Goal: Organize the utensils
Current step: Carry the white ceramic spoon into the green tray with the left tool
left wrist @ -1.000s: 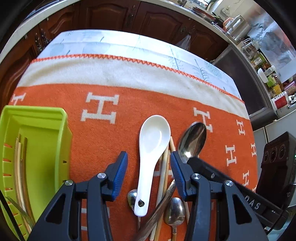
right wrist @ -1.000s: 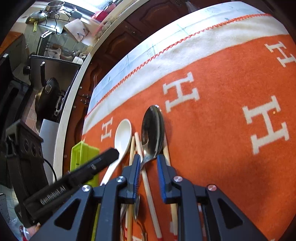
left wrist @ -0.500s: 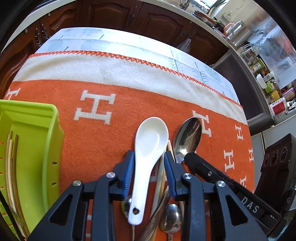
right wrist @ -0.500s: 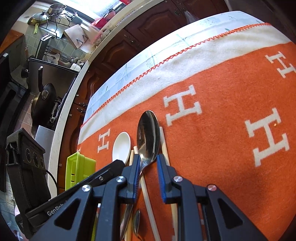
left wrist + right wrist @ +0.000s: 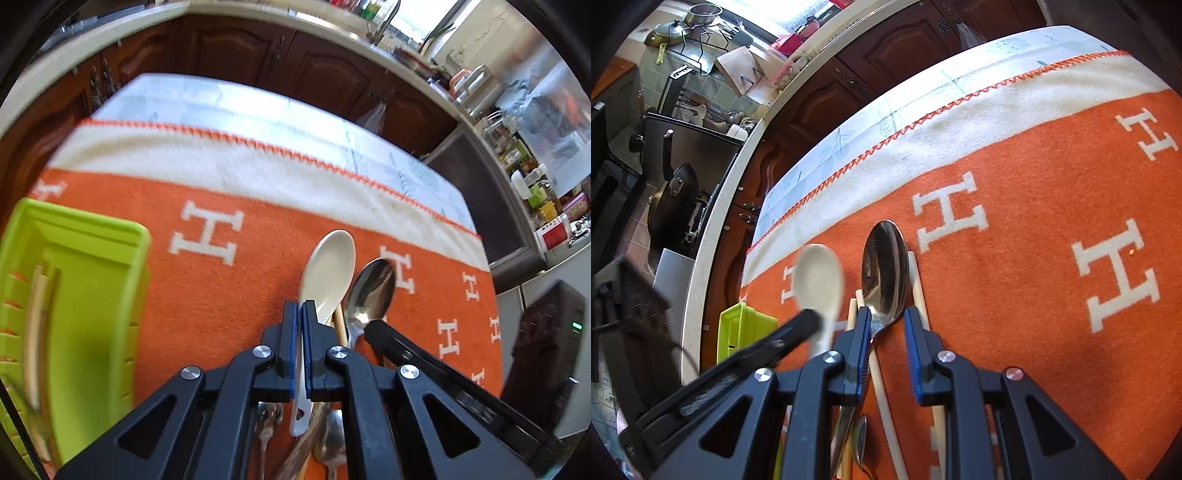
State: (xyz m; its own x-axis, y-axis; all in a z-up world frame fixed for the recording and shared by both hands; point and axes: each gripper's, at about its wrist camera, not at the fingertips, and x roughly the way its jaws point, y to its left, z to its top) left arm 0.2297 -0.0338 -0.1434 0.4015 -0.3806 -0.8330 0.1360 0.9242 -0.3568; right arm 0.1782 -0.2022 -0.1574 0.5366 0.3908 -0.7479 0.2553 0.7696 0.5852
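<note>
The left hand-held gripper [image 5: 300,314] points steeply down toward the bench [image 5: 258,103], its jaws brought together on the handle of the white ceramic spoon [image 5: 327,273]. The spoon's bowl projects past the fingertips toward 12 o'clock, and its handle end — with a small slot — shows below the pads at 6 o'clock.

The right hand-held gripper [image 5: 886,321] also tilts downward. Its jaws stand partly apart, one on each side of the neck of the metal spoon [image 5: 885,266]. The left pad lies against the neck; whether the right pad touches it cannot be told. The metal spoon's bowl extends toward 12 o'clock from the fingertips.

In the left wrist view the right hand-held gripper enters from 4 o'clock, its tip just beside the metal spoon. The wooden chopsticks [image 5: 919,291] lie on the orange blanket [image 5: 1015,295] under and beside the metal spoon. More metal cutlery [image 5: 334,439] lies near 6 o'clock beneath the left hand-held gripper.

The green tray [image 5: 92,288] sits at 9 o'clock of the left hand-held gripper, well apart from it, with chopsticks already lying inside.
</note>
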